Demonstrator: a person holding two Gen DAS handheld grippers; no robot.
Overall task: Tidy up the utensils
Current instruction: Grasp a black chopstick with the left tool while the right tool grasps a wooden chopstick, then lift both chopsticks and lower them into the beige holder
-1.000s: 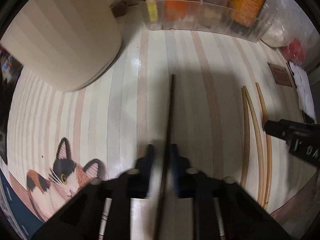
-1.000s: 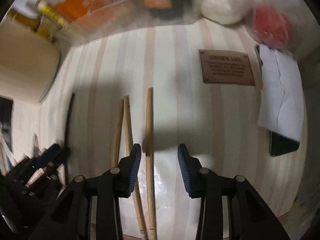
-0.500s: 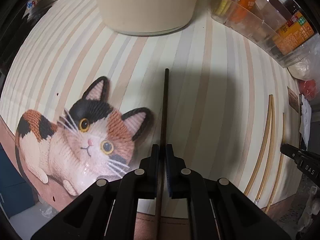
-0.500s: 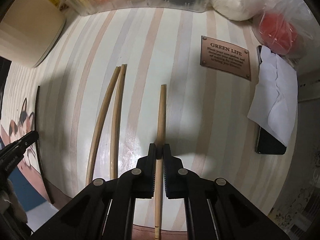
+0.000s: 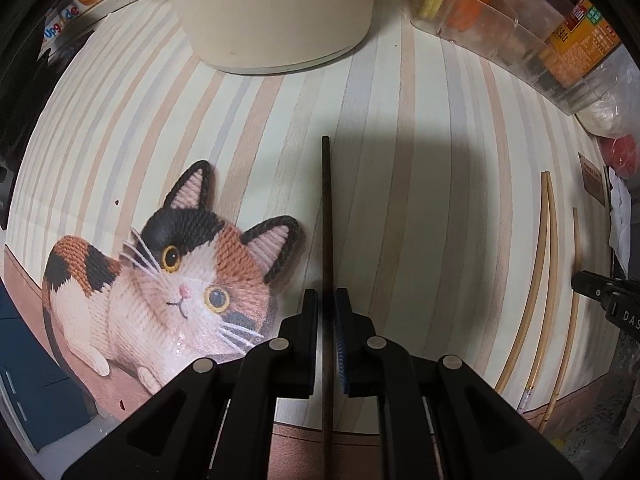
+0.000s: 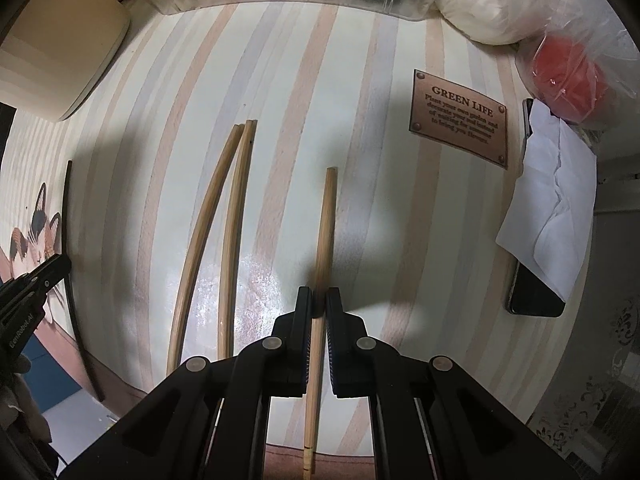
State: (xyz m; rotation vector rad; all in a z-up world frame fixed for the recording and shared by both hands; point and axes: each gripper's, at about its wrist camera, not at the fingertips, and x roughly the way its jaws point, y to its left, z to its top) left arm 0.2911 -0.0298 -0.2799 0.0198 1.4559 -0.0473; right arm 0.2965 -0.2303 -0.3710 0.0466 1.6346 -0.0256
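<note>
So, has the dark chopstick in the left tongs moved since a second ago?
Yes. The dark chopstick, clamped in the left tongs, has shifted left, away from the bamboo chopsticks and up beside the cat picture.

The dark chopstick point(image 5: 327, 240) and bamboo chopstick point(image 6: 322, 240) run off each view's bottom edge.

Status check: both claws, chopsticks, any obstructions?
Left claw shut on dark chopstick. Right claw shut on light chopstick. Two light chopsticks on mat. Nothing blocking.
</note>
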